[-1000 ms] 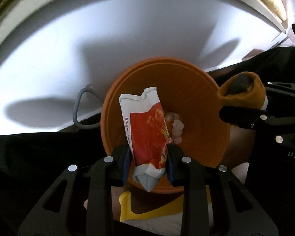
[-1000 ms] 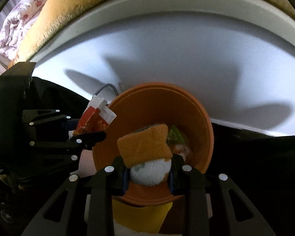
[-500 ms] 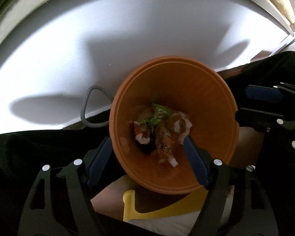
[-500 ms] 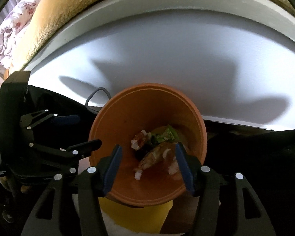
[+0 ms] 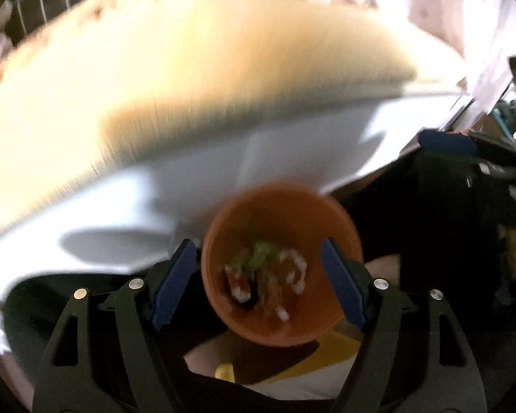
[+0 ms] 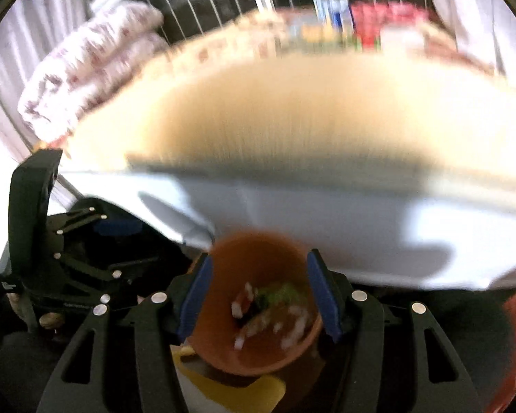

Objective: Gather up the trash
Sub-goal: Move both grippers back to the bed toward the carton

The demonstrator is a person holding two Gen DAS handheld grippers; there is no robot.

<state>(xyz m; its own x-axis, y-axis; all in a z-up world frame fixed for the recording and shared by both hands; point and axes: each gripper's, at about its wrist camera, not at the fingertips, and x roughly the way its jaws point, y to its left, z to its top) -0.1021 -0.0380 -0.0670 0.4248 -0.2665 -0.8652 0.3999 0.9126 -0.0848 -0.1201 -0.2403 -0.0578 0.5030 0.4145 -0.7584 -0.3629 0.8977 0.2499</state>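
An orange bin point(image 5: 340, 241) stands on the floor below both grippers, with several pieces of mixed trash point(image 5: 268, 278) at its bottom. It shows in the right wrist view too point(image 6: 237, 268), with the trash point(image 6: 271, 306) inside. My left gripper point(image 5: 258, 282) is open and empty above the bin. My right gripper point(image 6: 258, 294) is open and empty above the bin too. Each gripper shows in the other's view, the right one point(image 5: 464, 151) at the right edge and the left one point(image 6: 86, 251) at the left. Both views are motion-blurred.
A white bed frame point(image 6: 326, 213) with a tan mattress cover point(image 6: 309, 110) rises behind the bin. A floral quilt point(image 6: 86, 69) lies at the far left. Colourful packets point(image 6: 361, 27) lie at the far side. A yellow and white object point(image 5: 292, 361) lies under the bin.
Both grippers let go of their loads, the red-white wrapper and the orange sock, over the bin. Since then they have lifted up and back, so the bin looks smaller.
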